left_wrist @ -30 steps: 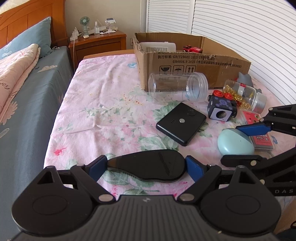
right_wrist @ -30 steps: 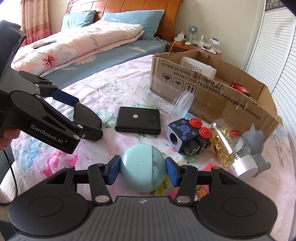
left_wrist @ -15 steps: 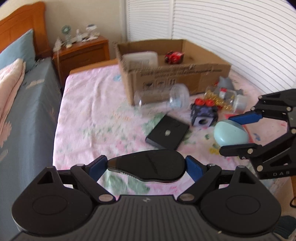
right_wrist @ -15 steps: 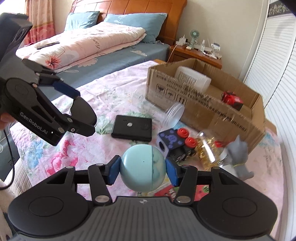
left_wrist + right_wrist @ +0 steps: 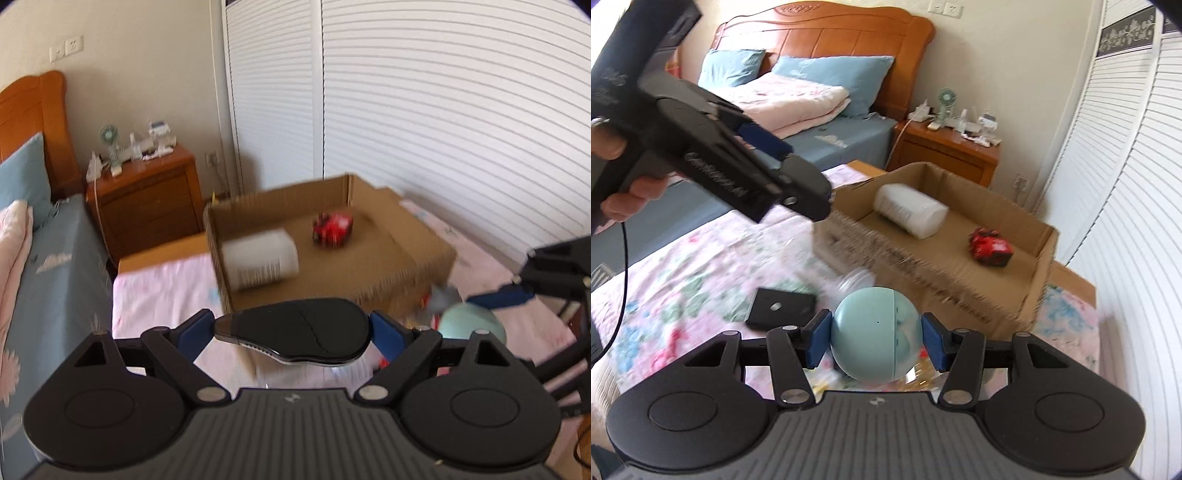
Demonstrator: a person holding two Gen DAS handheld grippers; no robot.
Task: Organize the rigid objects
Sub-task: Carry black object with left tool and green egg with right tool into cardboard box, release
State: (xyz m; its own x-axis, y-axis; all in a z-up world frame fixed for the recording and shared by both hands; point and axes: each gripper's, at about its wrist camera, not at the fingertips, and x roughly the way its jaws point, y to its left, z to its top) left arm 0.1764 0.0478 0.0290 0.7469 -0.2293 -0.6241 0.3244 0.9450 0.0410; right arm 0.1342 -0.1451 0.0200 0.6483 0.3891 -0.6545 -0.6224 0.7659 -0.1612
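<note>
Left tool (image 5: 293, 334) pinches a black mouse (image 5: 295, 332), right tool (image 5: 875, 341) an egg (image 5: 875, 332) — both short of the box (image 5: 934, 273) at the bed's far edge; clear its near wall before releasing.

The cardboard box (image 5: 934, 273) stands open-topped; a white canister (image 5: 910, 214) fills its back left corner and a red toy car (image 5: 990, 246) its right, leaving bare floor between. The black power bank (image 5: 781, 308) lies before its near wall.
</note>
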